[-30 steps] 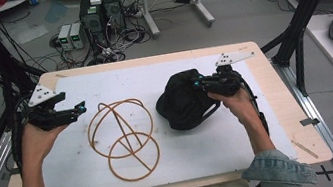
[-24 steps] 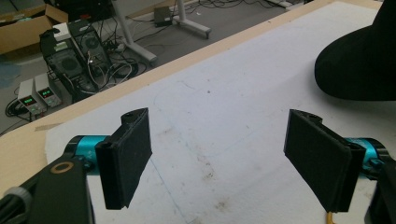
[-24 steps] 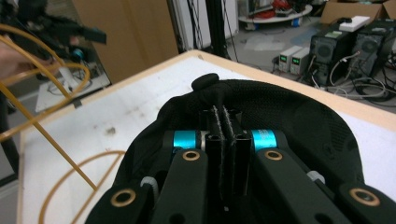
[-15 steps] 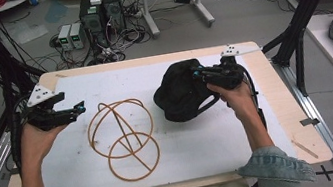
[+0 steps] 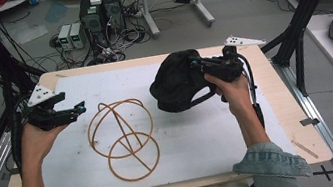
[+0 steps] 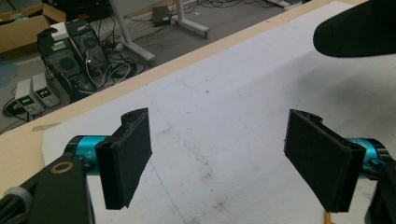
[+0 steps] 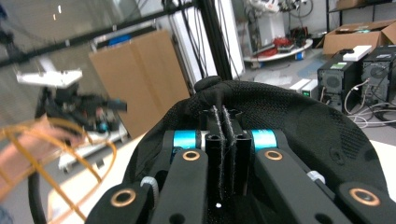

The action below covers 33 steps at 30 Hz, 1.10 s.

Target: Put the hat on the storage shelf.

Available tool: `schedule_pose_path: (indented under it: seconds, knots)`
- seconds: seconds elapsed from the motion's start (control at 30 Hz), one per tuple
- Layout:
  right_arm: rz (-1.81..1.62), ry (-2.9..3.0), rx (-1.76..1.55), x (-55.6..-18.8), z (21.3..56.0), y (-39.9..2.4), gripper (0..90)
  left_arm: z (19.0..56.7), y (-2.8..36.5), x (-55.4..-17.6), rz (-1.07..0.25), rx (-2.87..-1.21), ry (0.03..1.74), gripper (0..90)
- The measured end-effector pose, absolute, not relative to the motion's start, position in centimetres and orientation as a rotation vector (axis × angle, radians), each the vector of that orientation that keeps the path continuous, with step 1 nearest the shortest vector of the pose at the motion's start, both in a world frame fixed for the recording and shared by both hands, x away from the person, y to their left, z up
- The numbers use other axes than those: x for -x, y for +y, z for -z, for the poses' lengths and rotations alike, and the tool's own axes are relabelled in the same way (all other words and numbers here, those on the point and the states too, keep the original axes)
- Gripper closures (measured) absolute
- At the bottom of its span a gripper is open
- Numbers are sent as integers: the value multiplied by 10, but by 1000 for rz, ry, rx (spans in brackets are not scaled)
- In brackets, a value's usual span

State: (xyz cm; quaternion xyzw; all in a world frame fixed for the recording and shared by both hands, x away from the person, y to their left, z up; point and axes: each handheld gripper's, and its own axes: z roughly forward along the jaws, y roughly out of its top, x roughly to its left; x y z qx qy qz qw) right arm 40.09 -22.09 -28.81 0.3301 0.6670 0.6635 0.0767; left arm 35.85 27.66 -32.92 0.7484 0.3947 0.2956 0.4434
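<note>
A black fabric cap (image 5: 173, 86) hangs above the right half of the white mat, lifted and tilted. My right gripper (image 5: 195, 62) is shut on a pinch of its cloth; in the right gripper view the jaws (image 7: 220, 116) meet on a fold of the cap (image 7: 299, 121). A hoop frame of thin tan rings (image 5: 123, 136) rests on the mat at centre-left, also seen blurred as the tan frame (image 7: 42, 154). My left gripper (image 5: 78, 109) hovers left of the frame, open and holding nothing; its pads (image 6: 130, 154) stand wide apart over bare mat, with the cap's edge (image 6: 359, 28) beyond.
The white mat (image 5: 201, 133) covers a wooden table (image 5: 309, 146). Black frame posts (image 5: 302, 6) stand at the right and left of the table. Computer boxes and tangled cables (image 5: 101, 12) lie on the floor beyond the far edge.
My right gripper has risen with the cap, which now hangs higher and nearer the far edge. The left gripper and the hoop frame have stayed put.
</note>
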Motion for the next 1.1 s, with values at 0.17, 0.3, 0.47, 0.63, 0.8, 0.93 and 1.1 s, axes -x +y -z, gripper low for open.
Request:
schedule_pose_path:
  seconds: [0.17,0.3,0.47,0.63,0.8,0.93,1.1]
  knots:
    - [-2065,1928,-1084,-404,284,-217,888,329,277,-358,-730,-1853,979,234]
    - [-2108,1880,-1143,-406,281,-211,888,329,277,-359,-729,-1846,975,234]
    - [-2156,1817,-1187,-408,278,-206,888,327,278,-358,-736,-1847,974,234]
    - [-2166,1786,-1180,-405,269,-194,888,326,278,-358,-736,-1842,968,234]
    - [-2202,1770,-1187,-404,261,-186,888,325,277,-358,-739,-1841,964,234]
    - [-2215,1761,-1185,-403,254,-180,887,324,276,-359,-738,-1843,958,234]
    - [-2248,1765,-1155,-399,245,-172,887,324,276,-358,-739,-1841,960,234]
